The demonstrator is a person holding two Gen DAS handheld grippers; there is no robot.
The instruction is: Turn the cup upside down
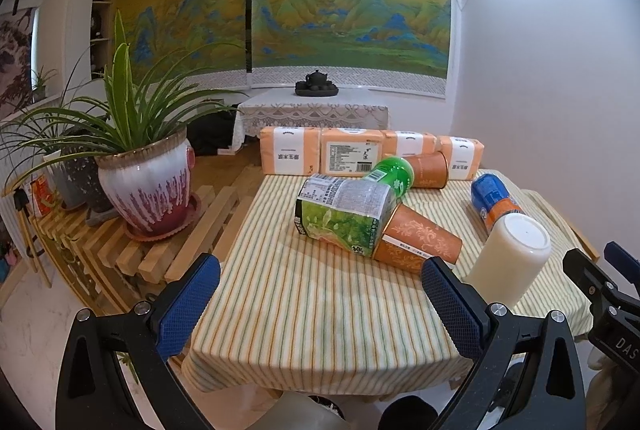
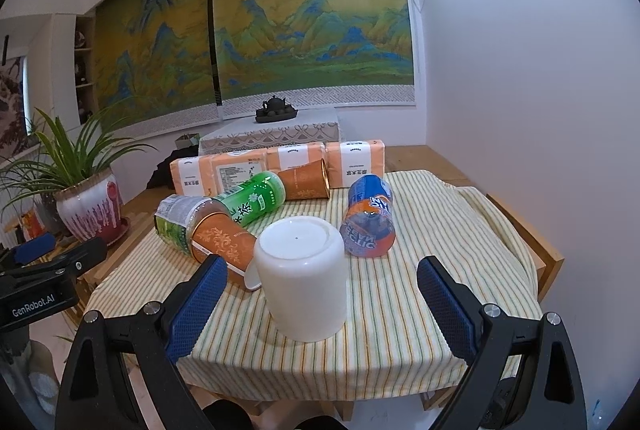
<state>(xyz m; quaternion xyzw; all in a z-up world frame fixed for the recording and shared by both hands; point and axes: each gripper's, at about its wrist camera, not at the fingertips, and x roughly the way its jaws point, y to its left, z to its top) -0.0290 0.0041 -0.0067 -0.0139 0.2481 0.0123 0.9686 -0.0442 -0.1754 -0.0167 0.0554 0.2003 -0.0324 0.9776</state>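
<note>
A white cup (image 2: 302, 280) stands upside down on the striped tablecloth, base up, its handle toward the left. It also shows in the left wrist view (image 1: 510, 258) at the right. My right gripper (image 2: 318, 306) is open, its blue pads on either side of the cup and a little nearer than it, not touching. My left gripper (image 1: 320, 304) is open and empty over the near part of the cloth, left of the cup. The right gripper's tip shows at the right edge of the left wrist view (image 1: 600, 278).
Lying on the cloth (image 1: 300, 310) are a green tea bottle (image 1: 344, 214), an orange paper cup (image 1: 420, 242), a second green bottle (image 1: 394, 172), another orange cup (image 1: 430, 168) and a blue-orange bottle (image 1: 494, 200). Tissue packs (image 1: 360, 150) line the far edge. A potted plant (image 1: 148, 186) stands on a slatted bench at left.
</note>
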